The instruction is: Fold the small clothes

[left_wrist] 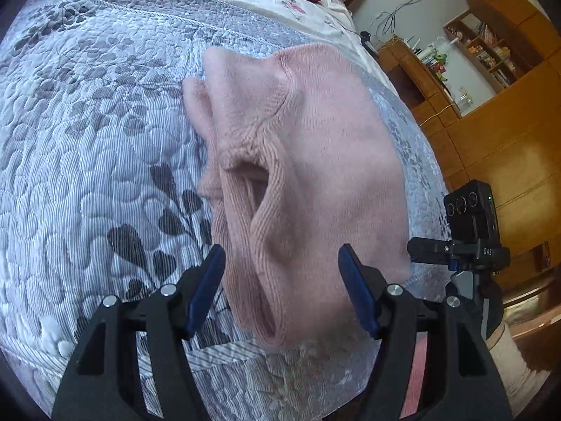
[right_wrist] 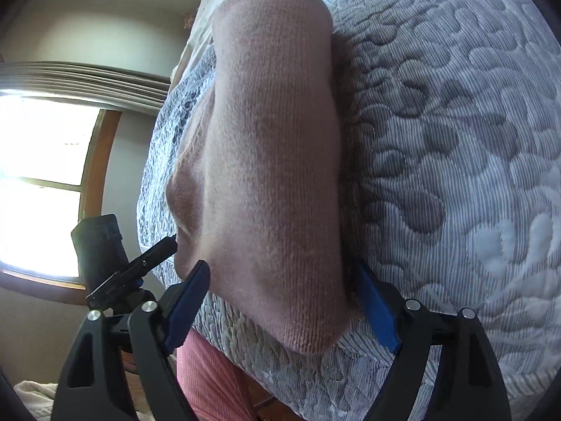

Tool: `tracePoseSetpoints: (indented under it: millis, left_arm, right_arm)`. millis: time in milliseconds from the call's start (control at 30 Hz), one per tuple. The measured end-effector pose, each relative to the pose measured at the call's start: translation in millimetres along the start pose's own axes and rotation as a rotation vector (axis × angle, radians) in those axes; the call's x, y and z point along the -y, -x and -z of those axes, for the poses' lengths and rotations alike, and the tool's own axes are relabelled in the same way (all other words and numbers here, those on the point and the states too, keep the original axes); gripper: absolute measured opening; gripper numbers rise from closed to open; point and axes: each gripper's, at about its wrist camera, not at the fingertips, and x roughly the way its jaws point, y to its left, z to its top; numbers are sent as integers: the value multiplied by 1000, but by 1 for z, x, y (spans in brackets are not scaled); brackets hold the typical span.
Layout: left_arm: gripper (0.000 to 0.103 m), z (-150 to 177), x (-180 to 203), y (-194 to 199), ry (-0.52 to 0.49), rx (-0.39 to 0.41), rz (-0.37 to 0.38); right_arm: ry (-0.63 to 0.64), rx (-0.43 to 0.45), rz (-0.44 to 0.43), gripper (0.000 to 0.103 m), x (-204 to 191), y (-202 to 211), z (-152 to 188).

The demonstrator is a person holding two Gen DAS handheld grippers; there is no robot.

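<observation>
A pink knit garment (left_wrist: 308, 161) lies folded on a grey-and-white quilted bedspread (left_wrist: 87, 140), filling the centre of both frames. The left wrist view shows its ribbed opening and bunched folds at frame centre; the right wrist view shows only a smooth folded surface (right_wrist: 273, 161) with a rounded edge at lower centre. The left gripper (left_wrist: 282, 291) has its fingers (left_wrist: 205, 291) spread apart, released, flanking the garment's near edge. The right gripper (right_wrist: 282, 305) is likewise released, its fingers (right_wrist: 186, 308) spread on either side of the near fold; contact cannot be determined. Only the left view shows, at upper right, wooden shelving (left_wrist: 487, 49) holding books and small items. Only the right view shows a bright window (right_wrist: 42, 182) at left.
</observation>
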Motion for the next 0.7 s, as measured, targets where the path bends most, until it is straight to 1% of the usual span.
tracePoseSetpoints:
  millis: [67,100,167,233,267,333,467,600,667,700]
  left_arm:
    - [66,8,-2,-6,15,-21,-10]
    - [65,11,-5,-8,26,-31,-15]
    - [65,17,-10,-11,25,-38,-50]
    - [66,23,-18,-13,34,-44,-65]
    - [66,25,-23,-13,45,-43,-58]
    - [67,28,-29,-13,56,-40,-53]
    - [67,33,-29,-12,33,-37,-68]
    - [67,34,-29,-10,37,-35,-75]
    - [67,37,-27,-8,38,-37,-91]
    - [67,39,-22,-5,39,-37,-101]
  right_arm:
    - [-16,-15,-9,67,1,-4,5]
    - [-17,-9,1,65,0,-5,6]
    - [-4,2,31,52,-3,-2,9]
    - [-7,14,39,45,3,6,16]
    - [-10,16,46,41,8,9,21]
    - [-13,16,67,39,14,11,25]
    - [-26,13,99,40,24,9,32]
    - [-34,24,105,42,27,8,34]
    - [-20,34,121,50,28,14,40]
    - [-10,41,132,51,32,19,45]
